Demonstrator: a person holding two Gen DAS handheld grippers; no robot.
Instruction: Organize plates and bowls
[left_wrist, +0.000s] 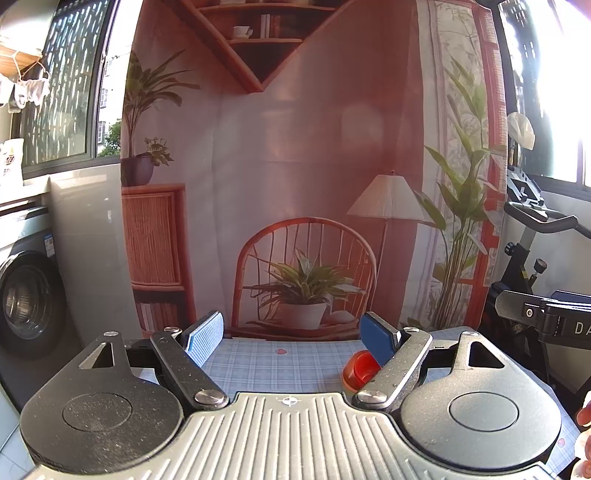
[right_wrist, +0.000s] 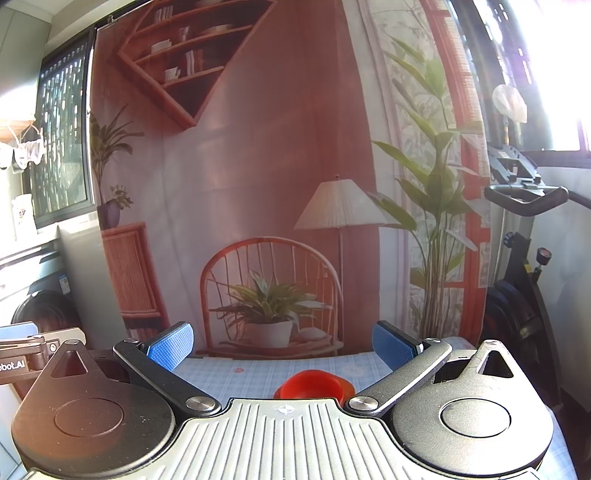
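Both grippers are hovering low over the counter (left_wrist: 280, 365), which is wearing a pale blue checked cloth, and both are pointing toward a printed backdrop (left_wrist: 295, 147) of a chair and plants. The left gripper (left_wrist: 291, 338) is holding its blue-padded fingers (left_wrist: 205, 341) spread wide with nothing between them; the right gripper (right_wrist: 282, 347) is doing the same, its fingers (right_wrist: 171, 345) parted and empty.

The only dish showing is a red bowl (right_wrist: 314, 384). In the right wrist view it is sitting on the cloth just ahead of the gripper body, roughly centred between the fingers but partly hidden by the housing. In the left wrist view the bowl (left_wrist: 360, 371) is peeking out beside the right-hand finger, off to that side.

Judging by its glossy, slightly translucent look, the bowl is probably light plastic: stiff, unlikely to break, but slick and apt to skid or tip when nudged. Pinching the rim wall, one finger inside and one outside, is looking like the surest hold, and the right gripper seems better placed for it
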